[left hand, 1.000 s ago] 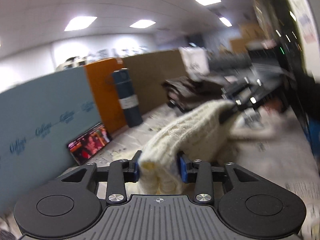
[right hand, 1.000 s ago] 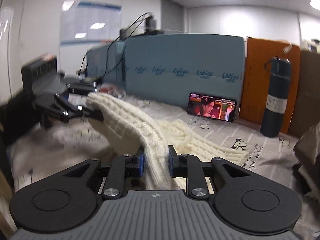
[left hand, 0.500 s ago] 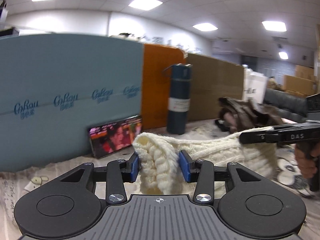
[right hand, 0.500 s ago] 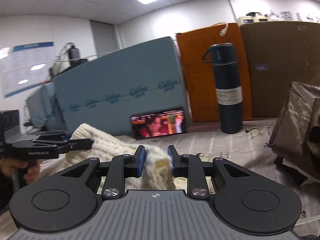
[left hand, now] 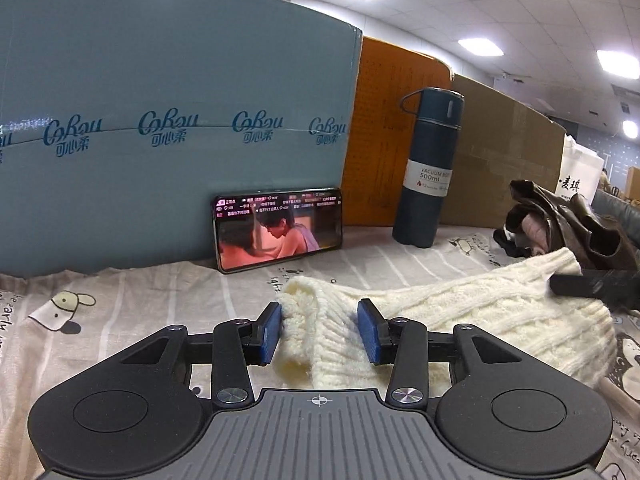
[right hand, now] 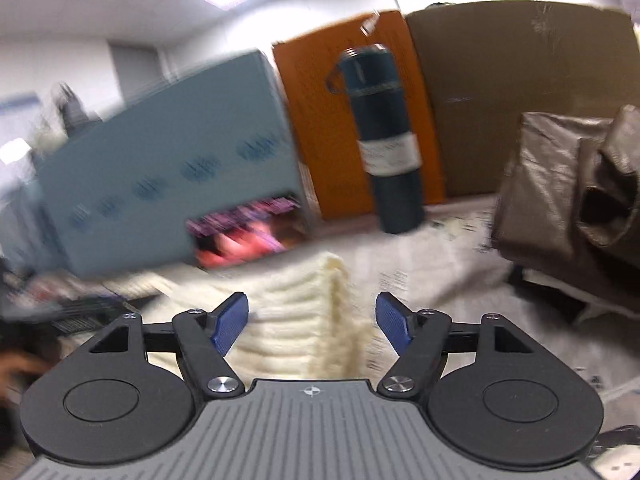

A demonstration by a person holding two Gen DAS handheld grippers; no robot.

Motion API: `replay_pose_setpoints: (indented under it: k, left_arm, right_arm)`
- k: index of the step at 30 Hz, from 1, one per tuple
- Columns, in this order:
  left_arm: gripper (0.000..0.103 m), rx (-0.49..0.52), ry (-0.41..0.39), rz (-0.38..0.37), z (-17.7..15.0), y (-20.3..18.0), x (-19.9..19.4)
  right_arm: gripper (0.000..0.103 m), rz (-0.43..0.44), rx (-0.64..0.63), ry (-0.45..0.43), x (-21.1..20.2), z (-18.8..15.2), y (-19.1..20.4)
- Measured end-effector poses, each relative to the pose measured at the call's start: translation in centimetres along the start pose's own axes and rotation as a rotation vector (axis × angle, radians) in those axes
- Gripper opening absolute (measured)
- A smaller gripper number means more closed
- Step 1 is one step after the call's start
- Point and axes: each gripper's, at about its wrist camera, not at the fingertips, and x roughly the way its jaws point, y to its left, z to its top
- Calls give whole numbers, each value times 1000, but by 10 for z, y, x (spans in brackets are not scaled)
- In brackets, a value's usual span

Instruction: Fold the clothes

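My left gripper (left hand: 319, 331) is squeezing the white sweater (left hand: 472, 312). My right gripper (right hand: 312, 322) is opening, letting go. The fold could be sliding apart if I am tugging.

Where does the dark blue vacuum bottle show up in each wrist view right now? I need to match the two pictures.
Left wrist: vacuum bottle stands upright right of centre, in front of the orange board.
Right wrist: the bottle is upper centre, blurred and leaning in the picture, also before the orange board.
Shared landmark: the phone propped against the blue box, left of the bottle.
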Motion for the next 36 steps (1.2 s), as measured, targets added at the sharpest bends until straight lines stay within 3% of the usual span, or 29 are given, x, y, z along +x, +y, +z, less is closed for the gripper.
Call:
replay_pose_setpoints:
  k: [2,4,5,10,14,19,23,29,32,36]
  left_arm:
    - [47,0,-9,9,0,-1,-2]
    - [64,-4,-32,42,2,-4,-8]
    - [67,-3,-45,47,3,-7,-14]
    - [93,48,-101,68,8,-24,-38]
    - [95,180,23,124,-4,-39,-16]
    - [96,-20,51,85,4,-16,-26]
    - [96,-332,88,-12,5,8,-53]
    - [96,-688,160,-87,-16,24,-84]
    - [96,-789,226,-129,-30,22,-82]
    - [96,-889,245,-165,-42,20,-70]
  right_arm:
    - [73,-60,-36,31,7,-4,4]
    - [76,-100,-72,47,12,-9,9]
    - [76,-115,-85,56,14,-10,10]
    - [81,-120,-56,73,17,-13,3]
    - [82,-109,-41,74,16,-12,2]
    - [82,-23,86,36,1,-6,-12]
    - [87,62,210,32,-21,1,-21]
    - [89,120,467,200,-45,-10,-31]
    - [90,180,547,254,-52,-21,-32]
    - [91,250,635,302,-53,-32,-30]
